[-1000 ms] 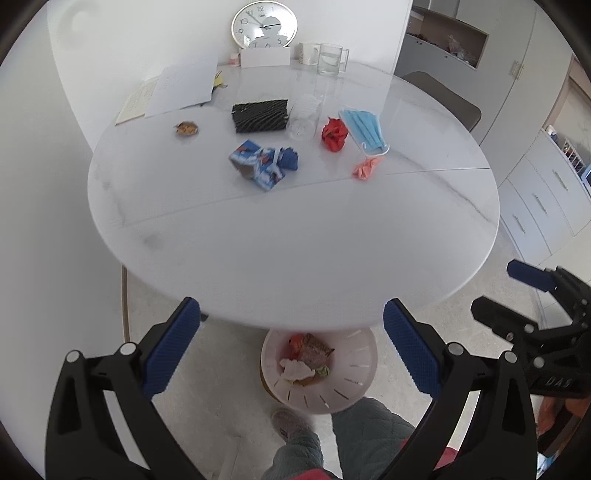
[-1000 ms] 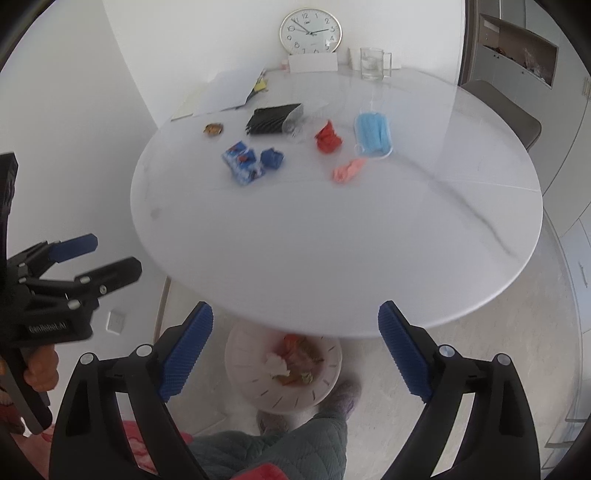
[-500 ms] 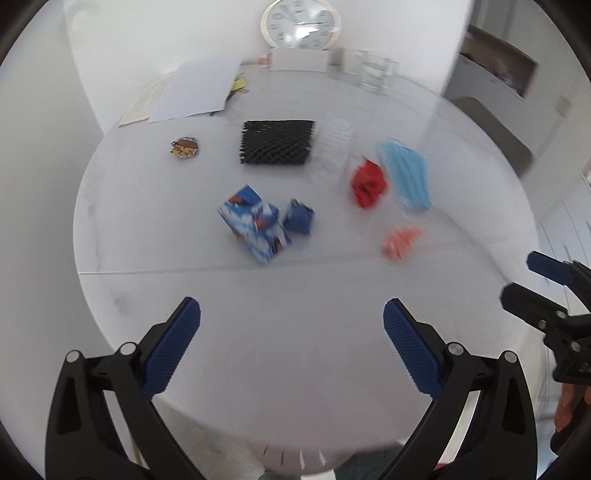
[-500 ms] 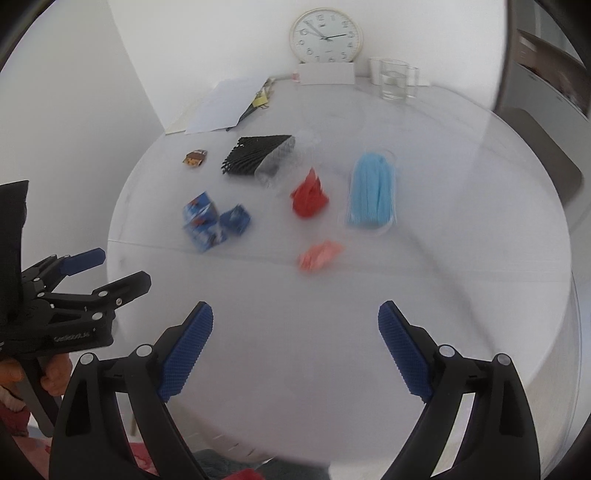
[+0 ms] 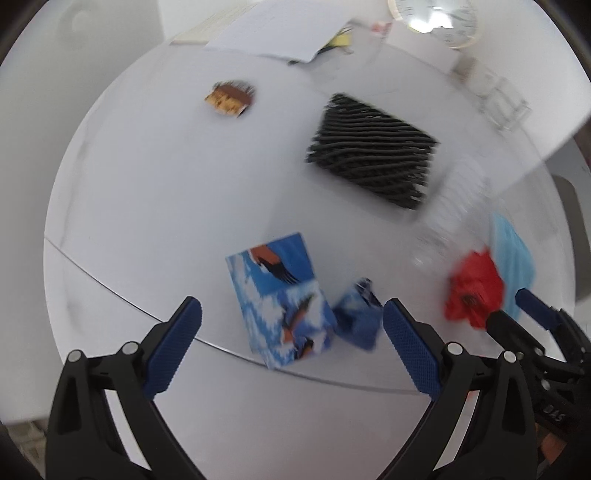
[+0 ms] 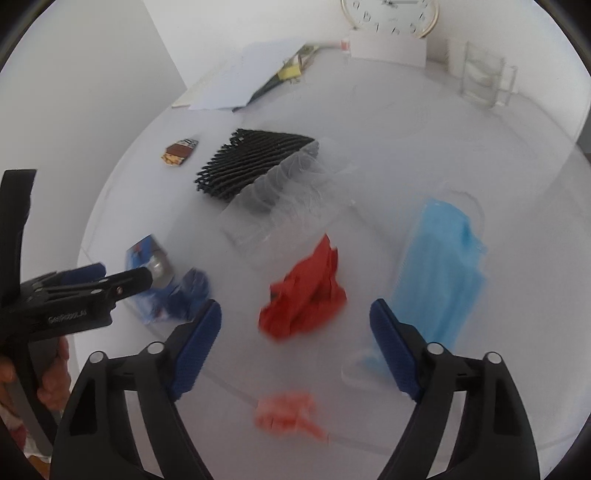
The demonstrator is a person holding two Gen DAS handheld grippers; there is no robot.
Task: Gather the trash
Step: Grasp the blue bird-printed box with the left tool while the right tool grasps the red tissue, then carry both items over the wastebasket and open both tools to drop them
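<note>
On the white round table (image 5: 147,221) lies a blue printed carton (image 5: 280,306) with a small crumpled blue wrapper (image 5: 358,321) beside it. My left gripper (image 5: 291,332) hangs open just above them, its pads clear of both. In the right wrist view, crumpled red paper (image 6: 306,295) lies just ahead of my right gripper (image 6: 295,339). Its jaws are closing, and the pads do not touch the paper. A pink scrap (image 6: 288,410) lies below it and a blue face mask (image 6: 439,266) to its right. The left gripper (image 6: 123,275) also shows over the carton (image 6: 147,258).
Farther back lie a black mesh sleeve (image 6: 251,162), clear crinkled plastic (image 6: 288,206) and a brown snack wrapper (image 6: 179,153). Papers (image 6: 240,81), a white card (image 6: 388,48), a clock (image 6: 391,14) and a glass mug (image 6: 484,74) stand at the far edge. A hand (image 6: 51,373) holds the left gripper.
Both grippers came forward over the table and sank toward the trash. The bin and the person's legs under the table left the view. The right gripper's fingers have drawn closer together.
</note>
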